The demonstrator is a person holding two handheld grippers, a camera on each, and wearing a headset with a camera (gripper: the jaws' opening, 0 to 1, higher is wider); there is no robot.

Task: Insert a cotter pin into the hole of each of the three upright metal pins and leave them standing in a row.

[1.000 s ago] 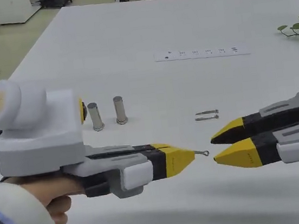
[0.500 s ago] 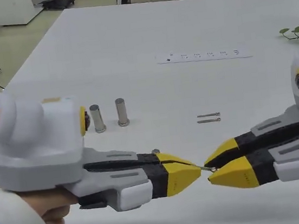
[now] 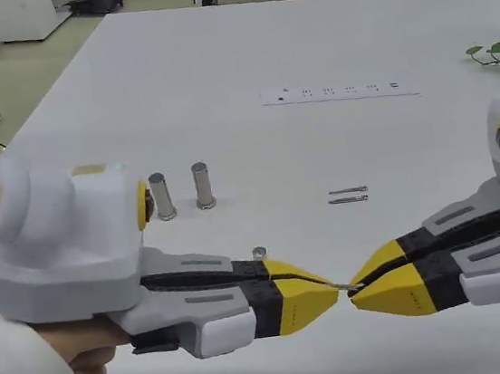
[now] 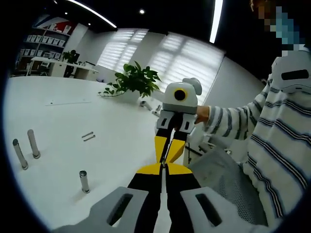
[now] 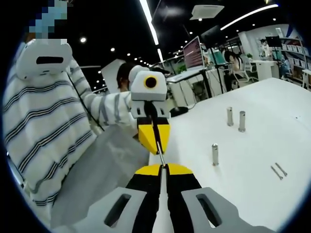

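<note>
**A:** What do we label first?

**B:** The held cotter pin (image 3: 343, 286), a thin sliver of bright wire, in the air above the table (image 3: 218, 72). The left claw (image 3: 334, 292) is pressed together on 1 end. The right claw (image 3: 353, 295) meets it tip to tip and, as far as we can judge, is pressed together on the other end. Both pinch the same pin.

**A:** How far along do we place the task?

**B:** At its start, in our judgement. 2 spare cotter pins (image 3: 348, 195) lie side by side on the table, well apart from the uprights. With the 1 in the claws that makes 3, so we take none as inserted and all 3 insertions as left.

**A:** And the uprights?

**B:** All 3 stand. The back-left metal pin (image 3: 161, 196) and the back-right metal pin (image 3: 201, 185) are near each other. The near metal pin (image 3: 259, 253) stands apart from them, just behind the left claw in the head view. It is out of line with the pair, so the row is also left to make. Their holes are too small for us to see.

**A:** Materials and shapes?

**B:** The metal pins are smooth grey cylinders with flat tops and a dull shine. The claws are black bodies tapering to yellow wedge tips, and they look like matte plastic. The table is flat, matte and white.
</note>
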